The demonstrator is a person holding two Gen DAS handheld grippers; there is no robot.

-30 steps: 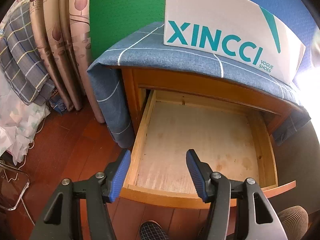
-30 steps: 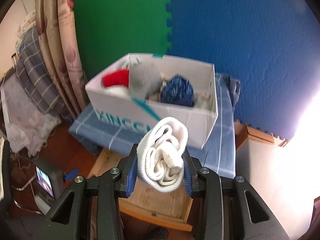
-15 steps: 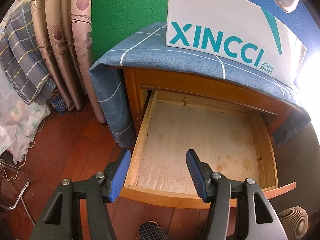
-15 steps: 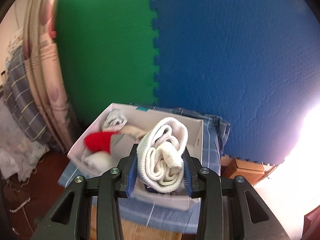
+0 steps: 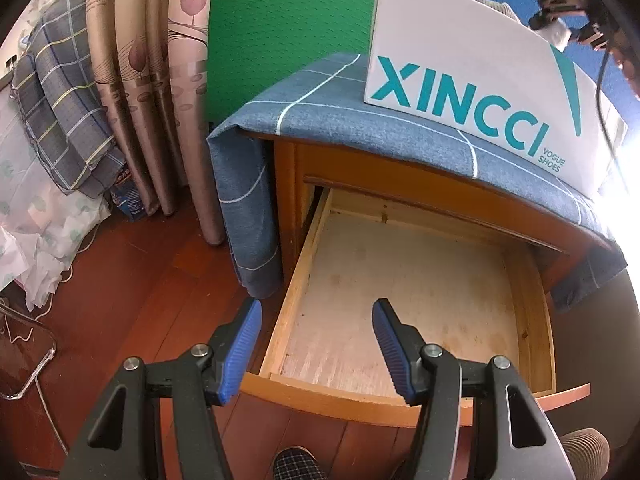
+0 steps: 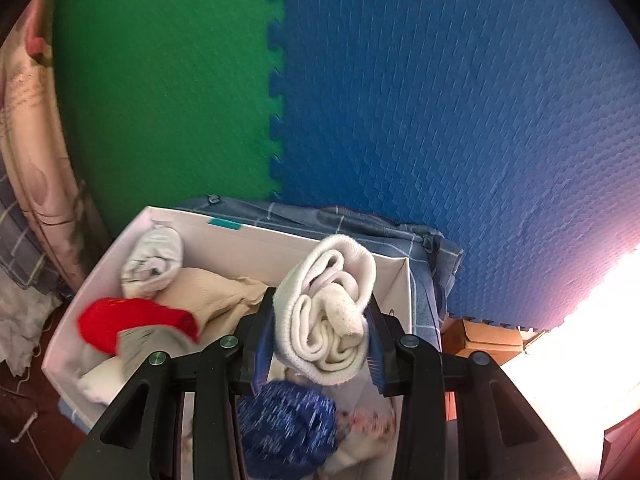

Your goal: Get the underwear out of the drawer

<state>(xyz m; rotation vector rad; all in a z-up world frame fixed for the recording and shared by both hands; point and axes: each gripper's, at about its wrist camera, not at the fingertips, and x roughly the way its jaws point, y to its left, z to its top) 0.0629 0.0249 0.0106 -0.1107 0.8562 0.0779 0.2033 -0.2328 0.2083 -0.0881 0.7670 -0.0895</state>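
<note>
My right gripper (image 6: 320, 320) is shut on a rolled white underwear bundle (image 6: 328, 312) and holds it above the open white shoe box (image 6: 248, 236). The box holds several rolled garments: red (image 6: 132, 320), white (image 6: 152, 264), beige (image 6: 216, 296) and blue (image 6: 284, 412). In the left wrist view the wooden drawer (image 5: 400, 288) is pulled out, its bottom bare. My left gripper (image 5: 316, 344) is open and empty above the drawer's front edge. The right gripper with the bundle shows at the top right (image 5: 560, 28) over the box (image 5: 480, 80).
The box stands on a nightstand covered by a blue checked cloth (image 5: 320, 104). Green and blue foam mats (image 6: 360, 100) line the wall behind. Curtains (image 5: 160, 80) and bedding (image 5: 60, 92) are at the left, over a red wooden floor (image 5: 120, 280).
My right gripper has carried the white bundle up from the drawer and forward over the box, and now sits lower above its contents. The left gripper has barely moved.
</note>
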